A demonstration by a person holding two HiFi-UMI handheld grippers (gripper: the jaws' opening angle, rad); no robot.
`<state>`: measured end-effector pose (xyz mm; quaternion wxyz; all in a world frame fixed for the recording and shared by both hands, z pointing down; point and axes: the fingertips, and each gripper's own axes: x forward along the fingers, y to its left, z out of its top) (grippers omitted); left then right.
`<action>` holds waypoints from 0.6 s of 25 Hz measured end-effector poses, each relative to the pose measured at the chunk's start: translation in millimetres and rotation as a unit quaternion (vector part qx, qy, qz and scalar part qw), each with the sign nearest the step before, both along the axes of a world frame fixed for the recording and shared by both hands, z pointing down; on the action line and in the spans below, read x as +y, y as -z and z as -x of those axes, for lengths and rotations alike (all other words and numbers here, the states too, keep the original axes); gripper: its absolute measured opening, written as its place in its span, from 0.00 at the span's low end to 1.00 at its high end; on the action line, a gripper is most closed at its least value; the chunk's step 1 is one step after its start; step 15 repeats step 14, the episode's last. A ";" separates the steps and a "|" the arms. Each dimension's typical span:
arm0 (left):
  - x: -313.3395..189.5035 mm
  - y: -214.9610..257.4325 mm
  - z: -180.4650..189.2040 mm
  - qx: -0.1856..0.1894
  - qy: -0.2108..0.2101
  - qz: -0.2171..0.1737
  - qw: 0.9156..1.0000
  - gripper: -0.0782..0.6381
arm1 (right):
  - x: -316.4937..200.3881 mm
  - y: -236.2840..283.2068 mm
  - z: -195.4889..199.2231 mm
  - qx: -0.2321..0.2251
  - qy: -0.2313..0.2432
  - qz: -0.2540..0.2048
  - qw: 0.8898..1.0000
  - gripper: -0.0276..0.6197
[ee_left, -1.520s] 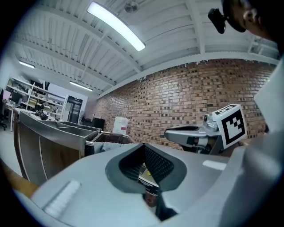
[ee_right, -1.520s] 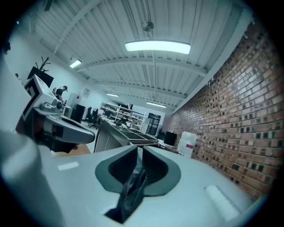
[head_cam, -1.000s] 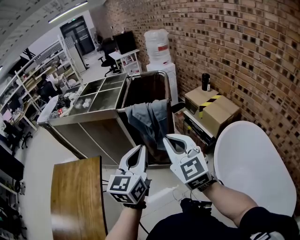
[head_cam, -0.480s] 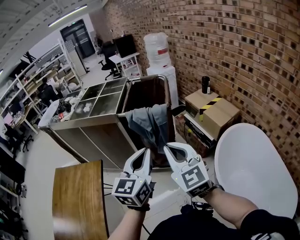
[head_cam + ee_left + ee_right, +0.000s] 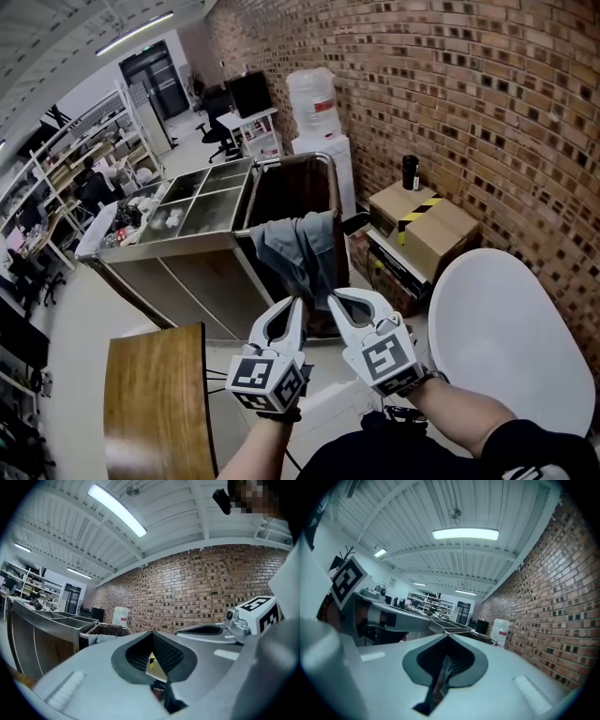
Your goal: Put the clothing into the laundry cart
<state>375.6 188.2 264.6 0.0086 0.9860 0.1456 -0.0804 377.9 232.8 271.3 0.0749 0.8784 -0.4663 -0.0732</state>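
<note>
Hanging over the near rim of the laundry cart point(image 5: 335, 187), a grey-blue garment point(image 5: 298, 246) trails down the cart's outer front, with only its top edge lapping inside. Just below that rim, the left gripper point(image 5: 296, 302) and the right gripper point(image 5: 330, 298) point roughly level at the garment's lowest tip, one on either side of it. Each gripper's own view shows its jaws pressed together at the tips. The left gripper carries nothing, and only the cardboard box point(image 5: 436, 230) to the right of the cart shows through the gap behind its tips. A pale streak behind the right gripper's tips could be a fold of cloth or the pad's own ridges, so no grip can be claimed there.

The garment looks soft, light and limp. It should sag and fold wherever it is lifted, and a shallow pinch on one thin layer may slip. The surest hold is likely a thick bunch at the hanging end or beside the rim, raised clear of the rim before it goes in, since loose cloth could catch on the rim.

The cart's inside is dark, so its floor and any other laundry there cannot be made out. Nor can how much of the garment lies within. The grippers cover the garment's tip, and what kind of garment it is stays unclear.
</note>
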 end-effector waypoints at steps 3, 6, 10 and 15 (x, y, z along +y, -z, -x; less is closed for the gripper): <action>0.2 -0.8 0.1 0.000 -0.002 0.001 1.000 0.11 | -0.2 -0.1 0.3 0.001 -0.001 0.002 1.000 0.04; 0.6 -0.5 0.1 -0.001 -0.002 0.002 1.000 0.11 | -0.5 -0.1 0.1 0.001 -0.001 0.004 1.000 0.04; -0.2 -2.4 -0.5 -0.003 -0.001 0.003 1.000 0.11 | -0.8 0.0 -0.5 0.003 -0.001 0.005 1.000 0.04; 0.7 -2.5 -1.0 -0.002 -0.001 0.003 1.000 0.11 | -0.5 -0.1 -0.8 0.002 -0.001 0.005 1.000 0.04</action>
